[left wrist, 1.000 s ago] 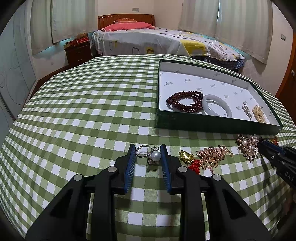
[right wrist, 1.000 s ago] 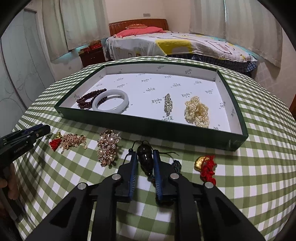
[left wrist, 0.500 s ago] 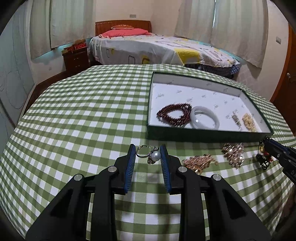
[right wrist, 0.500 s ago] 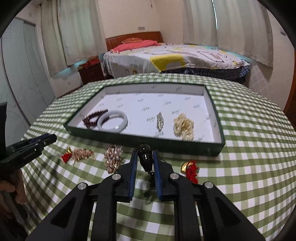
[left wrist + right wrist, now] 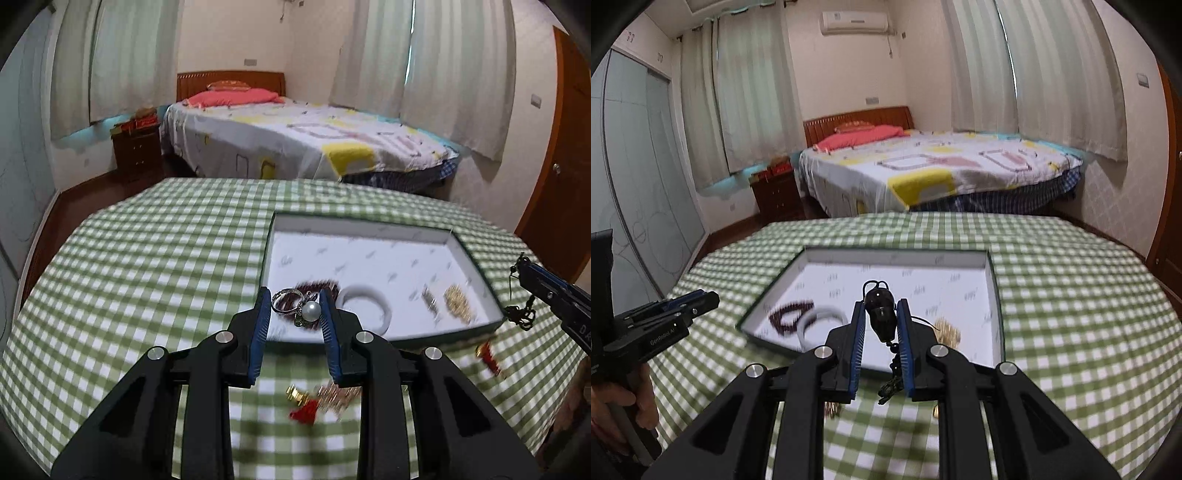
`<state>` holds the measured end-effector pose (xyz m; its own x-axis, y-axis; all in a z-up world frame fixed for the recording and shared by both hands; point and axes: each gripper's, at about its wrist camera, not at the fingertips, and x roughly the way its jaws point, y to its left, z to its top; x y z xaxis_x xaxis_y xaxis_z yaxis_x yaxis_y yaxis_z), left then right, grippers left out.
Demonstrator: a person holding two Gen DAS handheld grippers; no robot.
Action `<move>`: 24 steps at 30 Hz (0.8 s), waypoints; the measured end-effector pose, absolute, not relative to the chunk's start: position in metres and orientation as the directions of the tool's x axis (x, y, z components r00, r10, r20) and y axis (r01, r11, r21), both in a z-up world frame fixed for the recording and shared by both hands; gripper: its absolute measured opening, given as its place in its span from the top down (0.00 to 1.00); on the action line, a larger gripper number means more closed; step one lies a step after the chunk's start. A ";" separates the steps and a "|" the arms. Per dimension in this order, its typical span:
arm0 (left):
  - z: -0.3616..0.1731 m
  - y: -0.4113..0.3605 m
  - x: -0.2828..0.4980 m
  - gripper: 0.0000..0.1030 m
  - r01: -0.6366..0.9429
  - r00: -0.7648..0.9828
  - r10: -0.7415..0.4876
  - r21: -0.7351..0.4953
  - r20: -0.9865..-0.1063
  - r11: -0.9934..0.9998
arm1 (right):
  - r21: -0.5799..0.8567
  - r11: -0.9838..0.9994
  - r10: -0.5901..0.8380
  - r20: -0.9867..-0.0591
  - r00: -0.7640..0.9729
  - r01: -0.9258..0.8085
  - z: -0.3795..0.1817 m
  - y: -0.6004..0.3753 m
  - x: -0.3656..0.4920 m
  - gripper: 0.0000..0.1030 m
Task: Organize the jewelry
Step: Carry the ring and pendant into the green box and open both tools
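My left gripper [image 5: 295,308] is shut on a silver pearl ring [image 5: 301,308] and holds it in the air over the near left corner of the green jewelry box [image 5: 491,325]. My right gripper [image 5: 881,317] is shut on a dark bead pendant [image 5: 882,314] with a hanging cord, held above the box's [image 5: 995,306] near edge. Inside the box lie a dark red bead bracelet [image 5: 790,315], a white bangle [image 5: 365,301], a small brooch [image 5: 428,297] and a gold-coloured cluster [image 5: 458,302].
On the green checked tablecloth [image 5: 147,277] before the box lie a gold and red charm [image 5: 304,404], a pinkish brooch [image 5: 338,397] and another red charm [image 5: 487,354]. The right gripper shows at the right edge of the left wrist view [image 5: 554,295]. A bed stands behind the table.
Both grippers have risen from the tablecloth with their pieces and moved forward toward the box. The jewelry on the cloth now lies below and behind the fingertips.
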<state>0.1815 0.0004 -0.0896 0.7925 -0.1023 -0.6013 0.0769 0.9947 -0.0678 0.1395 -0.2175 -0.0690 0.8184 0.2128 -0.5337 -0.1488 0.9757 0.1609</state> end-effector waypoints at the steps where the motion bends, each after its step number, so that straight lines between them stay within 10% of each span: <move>1: -0.086 -0.002 0.185 0.74 0.083 0.798 -0.109 -0.071 -0.593 0.994 | 0.160 0.976 0.211 -0.523 0.826 -0.148 -0.064 -0.218 0.143 0.82; 15: -0.056 -0.041 0.257 0.74 0.138 0.848 -0.146 -0.053 -0.510 0.989 | 0.151 0.982 0.173 -0.452 0.875 -0.116 -0.045 -0.239 0.201 0.82; 24: -0.115 -0.053 0.314 0.74 0.135 0.757 -0.117 -0.020 -0.643 0.991 | 0.164 0.983 0.159 -0.540 0.826 -0.082 -0.093 -0.250 0.240 0.82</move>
<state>0.3140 -0.0530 -0.1150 0.7566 -0.1165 -0.6434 0.1352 0.9906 -0.0204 0.2405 -0.2497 -0.0928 0.8263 0.1586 -0.5404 -0.0817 0.9831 0.1636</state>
